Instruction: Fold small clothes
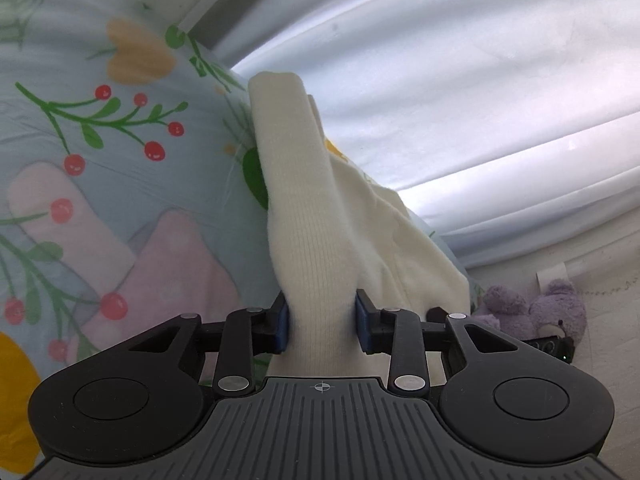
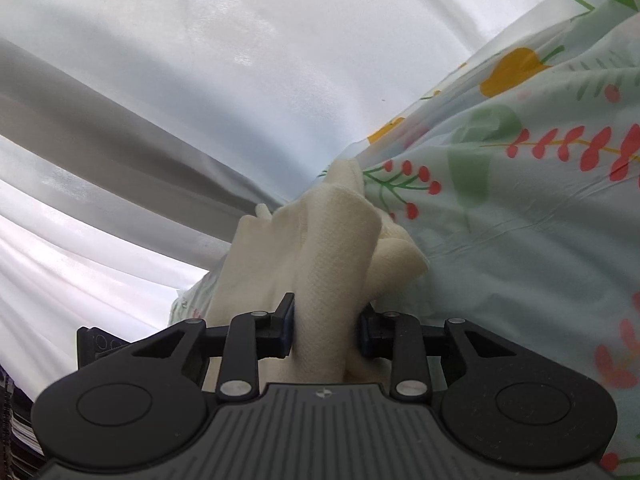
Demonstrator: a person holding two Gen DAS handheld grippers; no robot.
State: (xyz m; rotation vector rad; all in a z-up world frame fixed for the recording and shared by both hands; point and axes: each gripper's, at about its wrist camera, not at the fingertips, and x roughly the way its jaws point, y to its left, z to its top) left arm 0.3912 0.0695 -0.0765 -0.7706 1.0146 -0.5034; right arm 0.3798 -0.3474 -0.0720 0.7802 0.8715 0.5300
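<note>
A: Where is the cream ribbed knit garment right now?

B: On the pale blue floral-print bed sheet, near the edge beside the white pleated curtain. Both ends are bunched into ridges that run up between the fingers.

A: And the grippers?

B: The left gripper is narrowed onto a thick fold of the knit, its blue pads pressing the cloth from either side. The right gripper is the same: jaws drawn in, pinching a rolled hump of the garment.

A: So which step is this?

B: I'd judge it the pick-up: both ends are gripped, and the fold itself is not yet made.

A: What does the next move ask for?

B: Probably lifting both ends together and drawing them apart enough to flatten the bunching, then laying one half over the other. Uneven lifting could let the soft knit slip or twist. The purple plush bear on the floor is well clear.
</note>
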